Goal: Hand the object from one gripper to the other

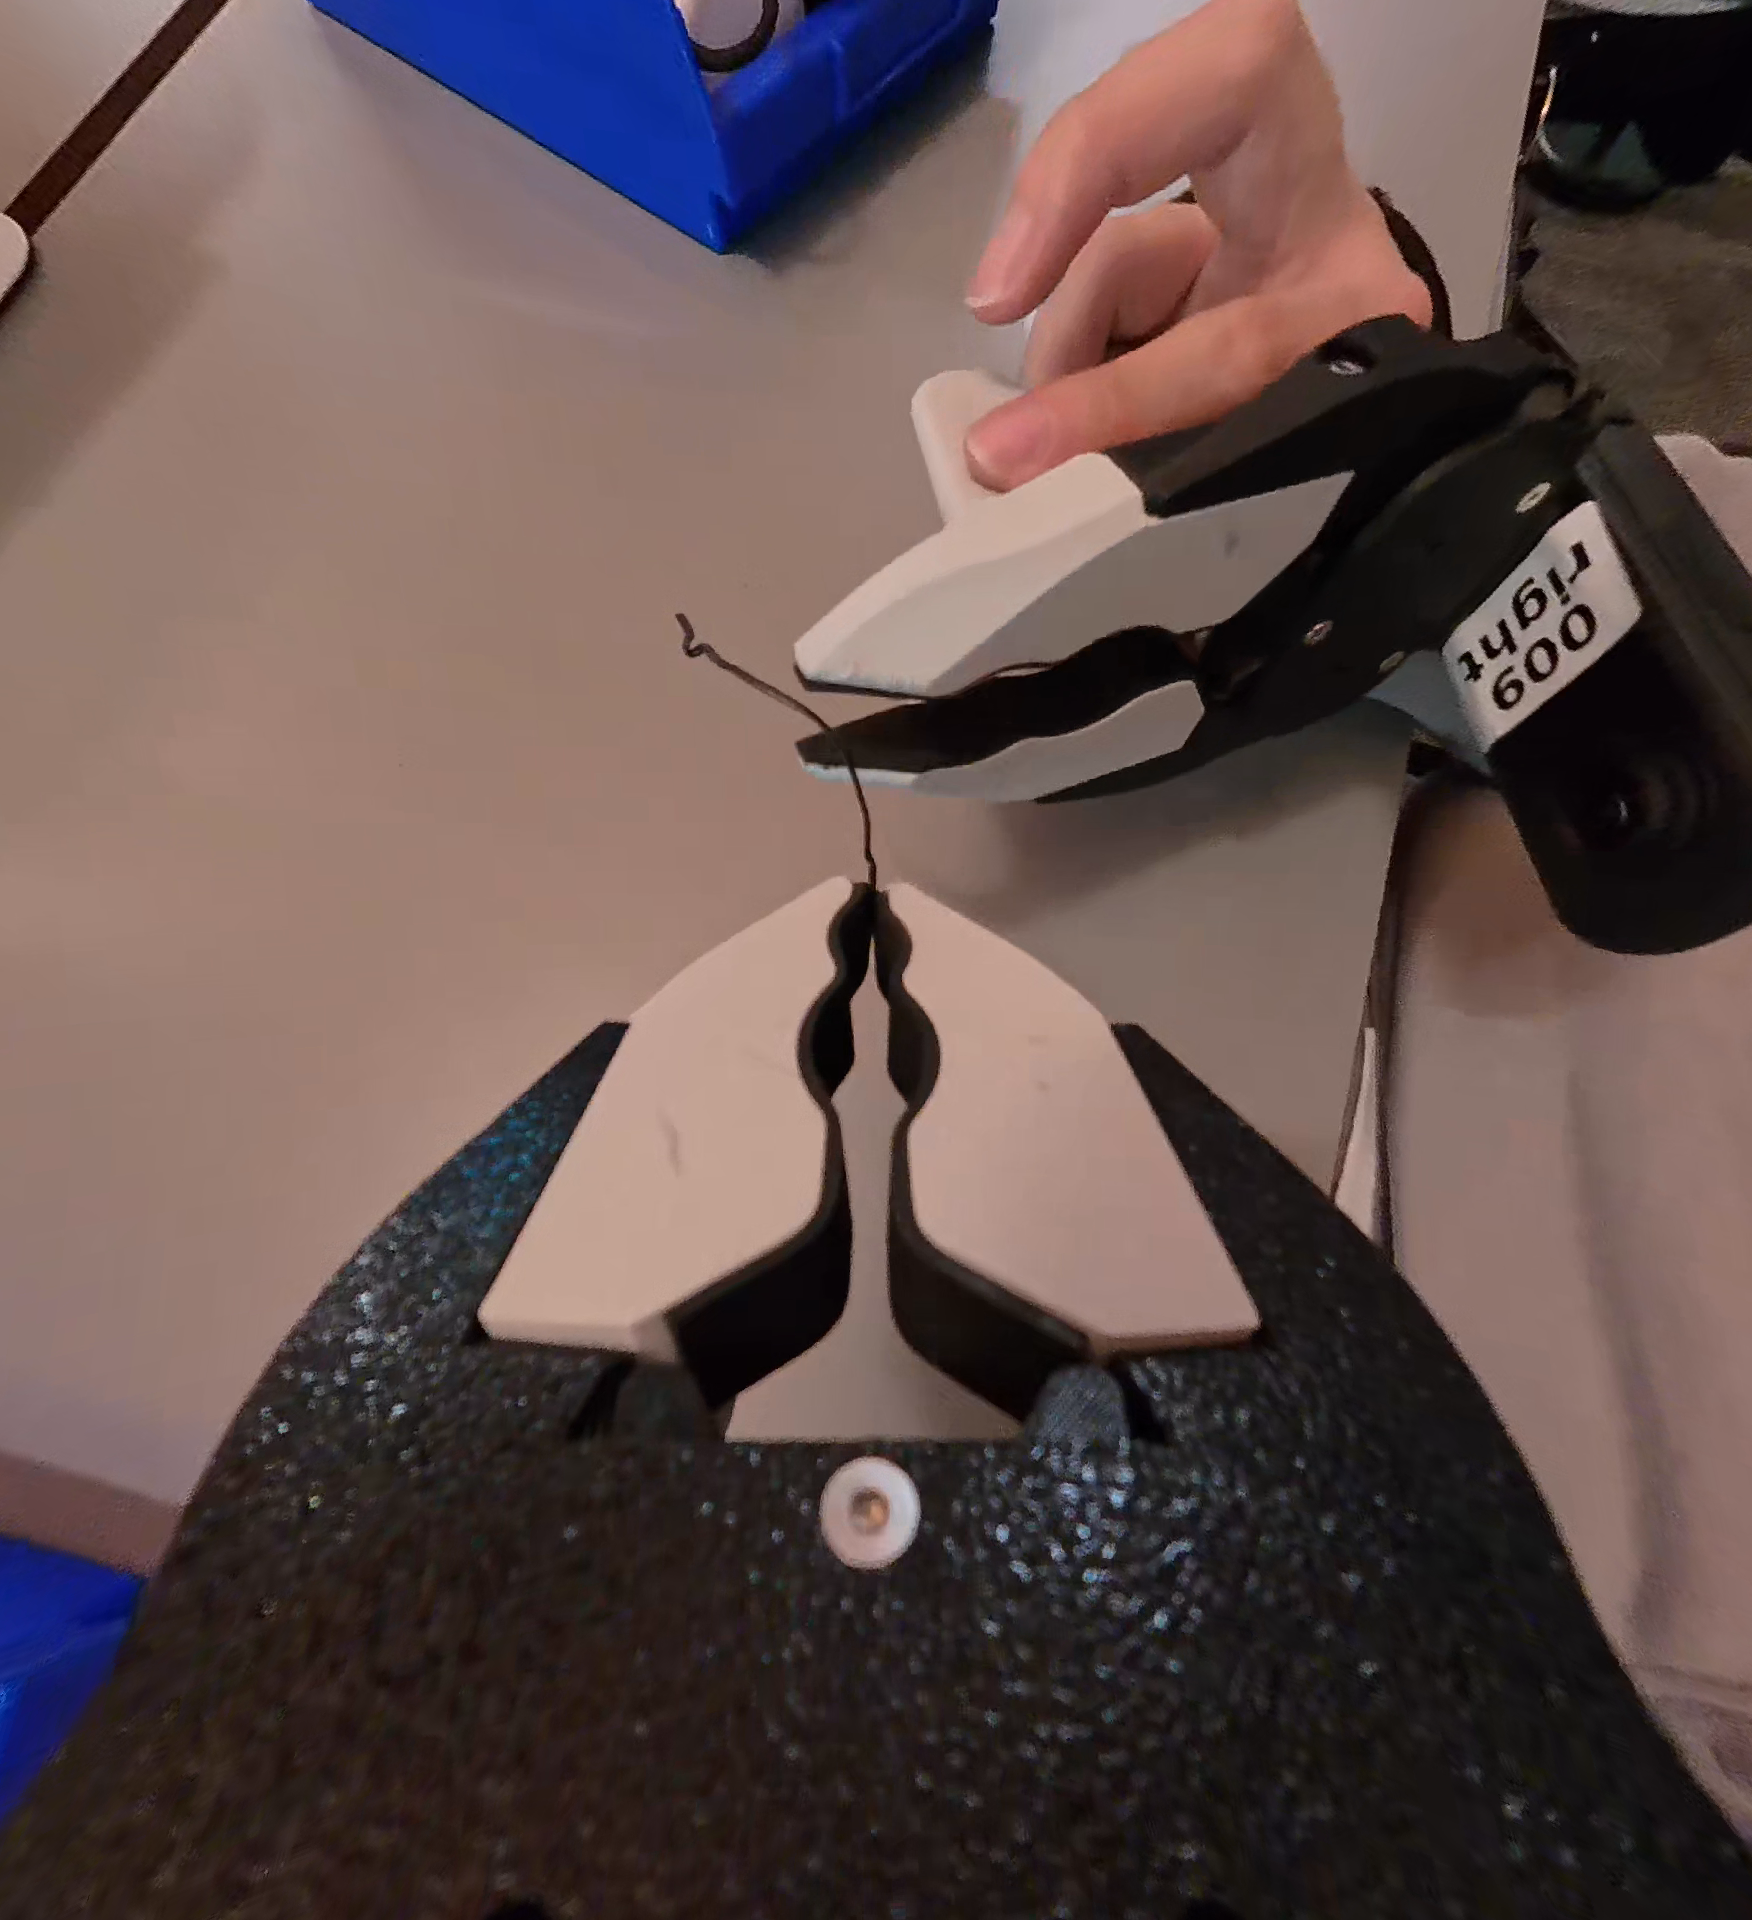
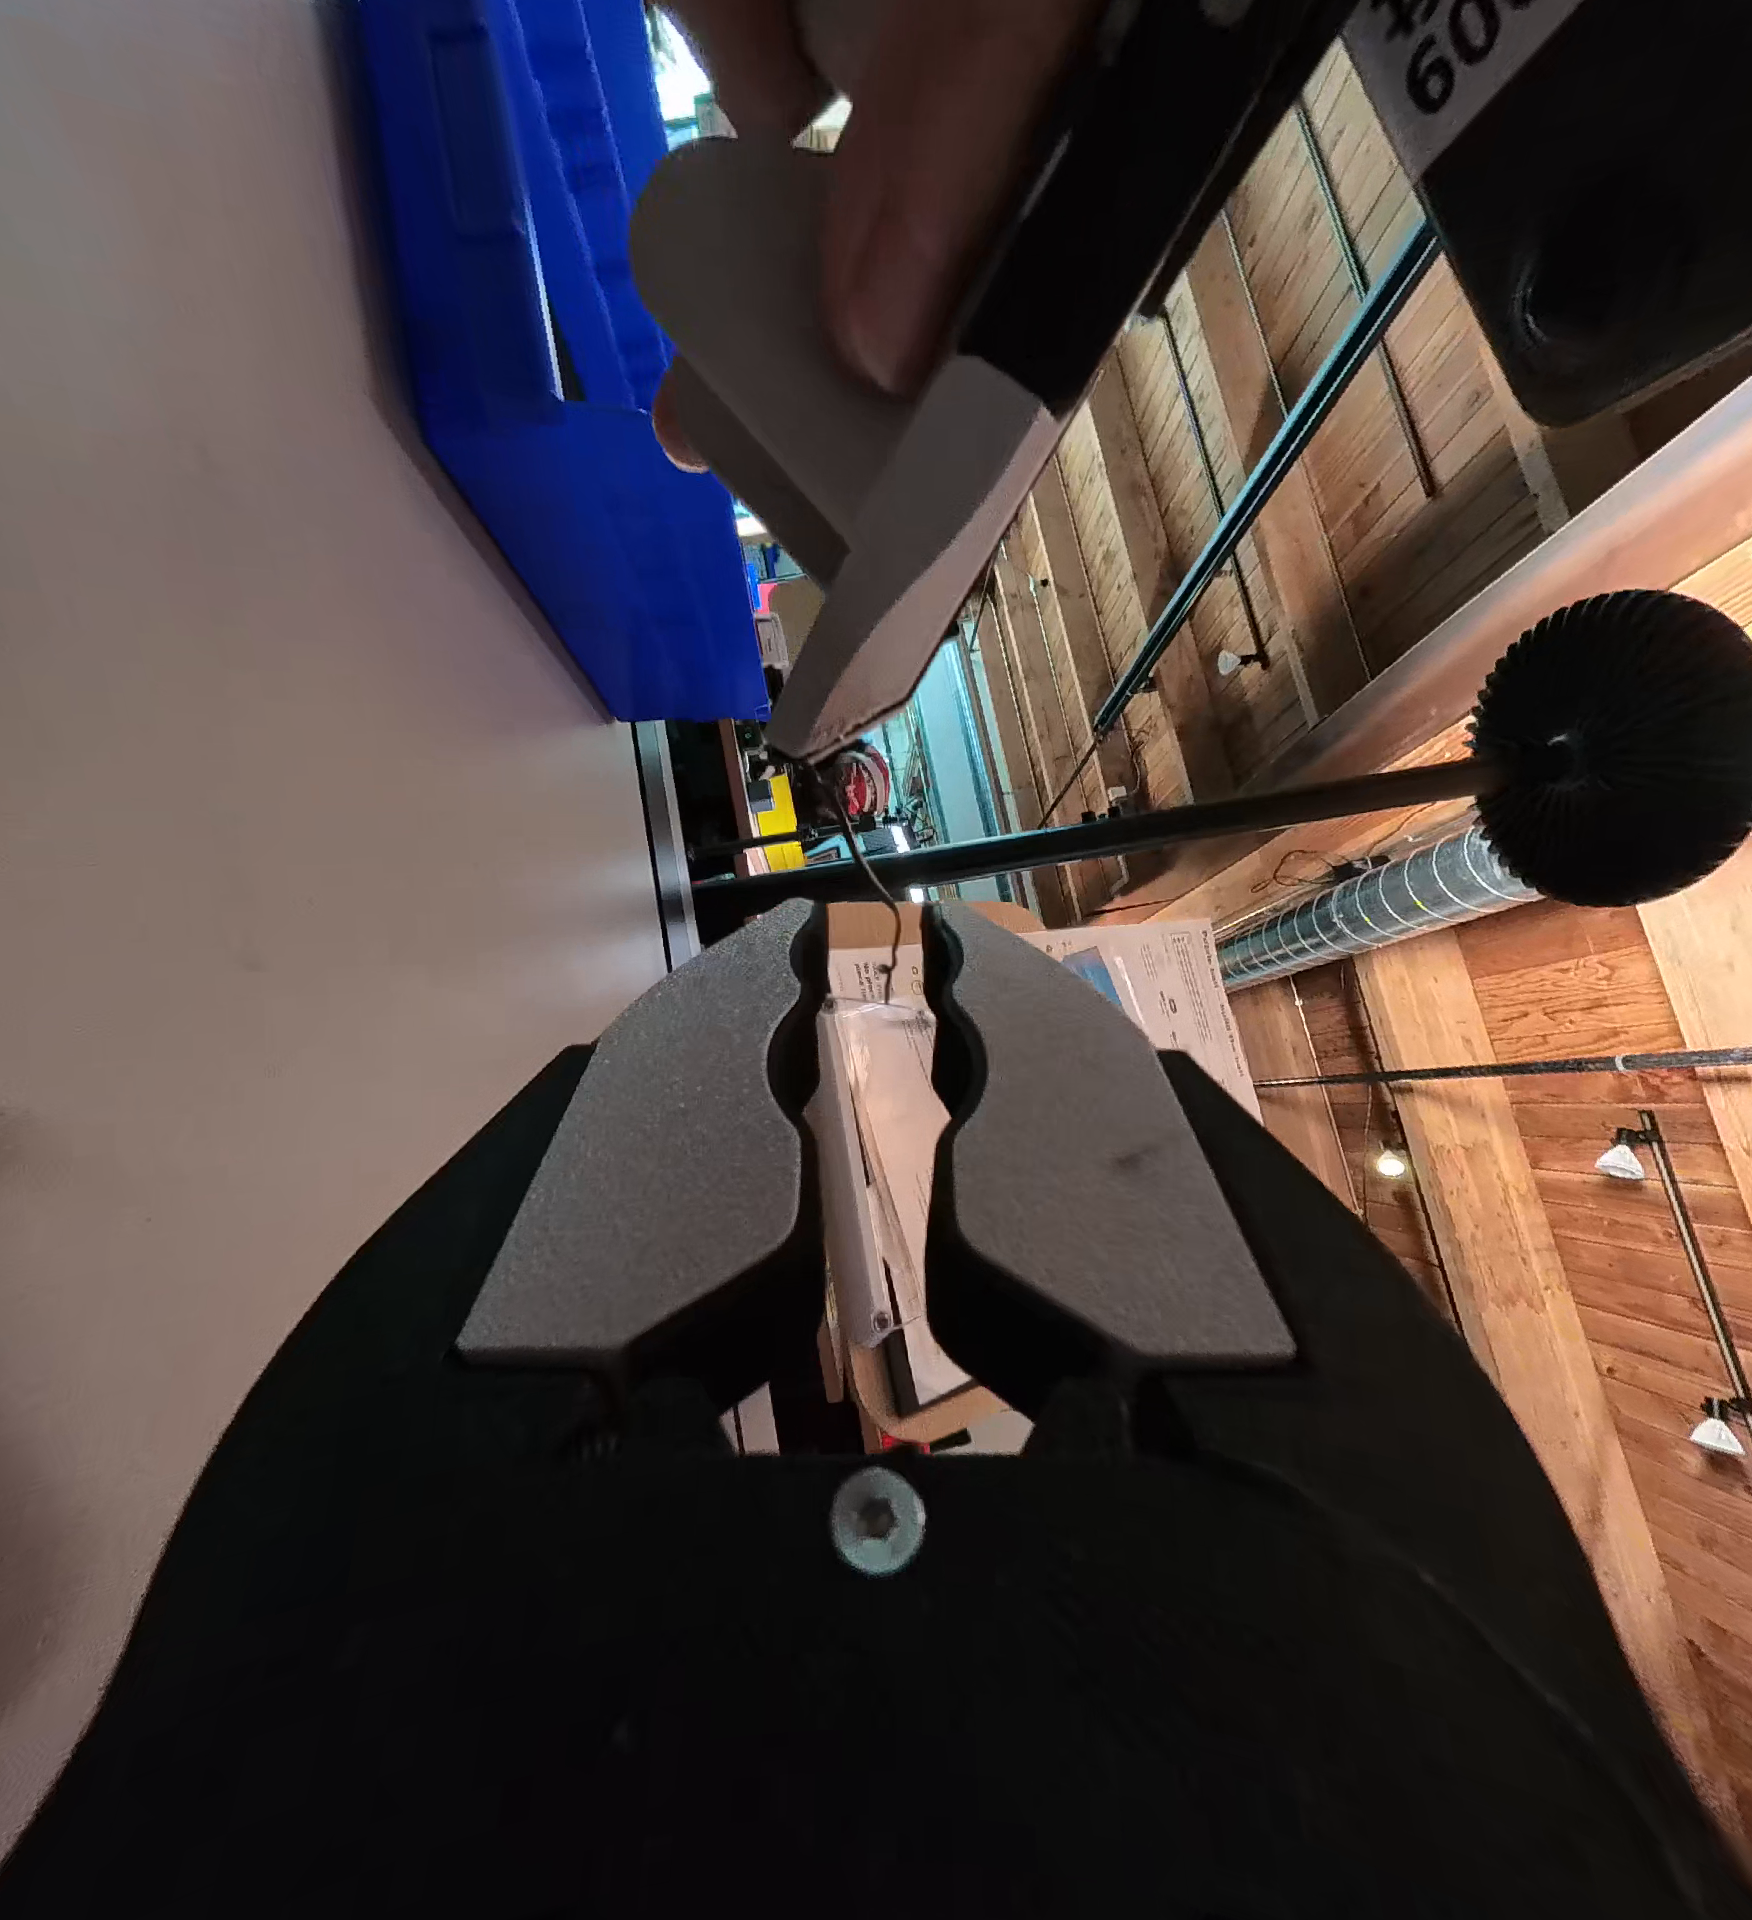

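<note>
The left gripper (image 1: 867, 888) had its jaws closed on the lower end of a thin black wire (image 1: 830, 748), held above the grey table (image 1: 332, 623). The wire rose from those tips and passed through the narrow gap of the right gripper (image 1: 815, 712), whose jaws stood slightly apart, not yet clamped. In the right wrist view the wire (image 2: 877, 883) hung just ahead of that open gap. Likely risks: the springy wire could deflect out of the closing jaws, or early left release could drop it. A blue bin (image 1: 643, 114) stood well apart.
</note>
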Motion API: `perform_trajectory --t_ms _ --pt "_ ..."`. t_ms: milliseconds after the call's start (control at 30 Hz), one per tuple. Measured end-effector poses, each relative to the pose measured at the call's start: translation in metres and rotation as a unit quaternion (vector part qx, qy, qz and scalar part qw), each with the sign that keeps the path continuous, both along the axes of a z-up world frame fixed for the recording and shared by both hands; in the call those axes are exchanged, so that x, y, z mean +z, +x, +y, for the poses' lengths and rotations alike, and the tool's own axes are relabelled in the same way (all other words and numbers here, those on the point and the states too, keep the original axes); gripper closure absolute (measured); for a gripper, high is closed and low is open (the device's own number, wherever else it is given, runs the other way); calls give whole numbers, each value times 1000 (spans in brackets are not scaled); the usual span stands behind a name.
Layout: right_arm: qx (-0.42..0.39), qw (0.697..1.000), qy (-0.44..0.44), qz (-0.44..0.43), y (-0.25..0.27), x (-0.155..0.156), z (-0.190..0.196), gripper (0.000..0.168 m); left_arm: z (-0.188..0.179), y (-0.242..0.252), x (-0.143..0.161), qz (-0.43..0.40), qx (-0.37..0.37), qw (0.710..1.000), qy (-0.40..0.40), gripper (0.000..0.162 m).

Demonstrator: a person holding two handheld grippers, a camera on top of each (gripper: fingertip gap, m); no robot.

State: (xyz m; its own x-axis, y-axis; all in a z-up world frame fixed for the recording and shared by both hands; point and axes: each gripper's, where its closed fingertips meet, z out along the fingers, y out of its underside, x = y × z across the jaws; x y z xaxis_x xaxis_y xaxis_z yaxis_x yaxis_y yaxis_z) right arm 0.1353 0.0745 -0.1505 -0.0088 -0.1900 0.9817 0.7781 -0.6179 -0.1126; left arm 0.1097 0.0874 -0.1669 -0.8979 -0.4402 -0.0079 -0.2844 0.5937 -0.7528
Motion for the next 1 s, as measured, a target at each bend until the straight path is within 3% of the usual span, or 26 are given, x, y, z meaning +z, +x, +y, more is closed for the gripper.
perform_trajectory --t_ms 233,333,500,600,667,833,1000 --pt "1 1000 0 16 2 -3 2 168 -7 -3 -2 8 -8 1000 -13 162" --pt "14 998 28 54 3 -1 -1 168 -7 1 5 -29 -7 999 -27 161" --pt "75 977 75 186 -1 -8 2 168 -12 -6 35 -117 -38 990 -74 134" --pt "135 943 105 287 -11 -10 8 168 -9 -12 53 -195 -66 975 -84 114" --pt "173 916 120 341 -19 -8 10 168 -7 -19 60 -251 -99 959 -85 110" --pt "284 810 138 494 -47 -4 18 168 -9 -30 57 -248 -146 951 -117 118" --pt "348 733 176 558 -56 12 12 168 -13 -32 47 -234 -172 950 -116 132"
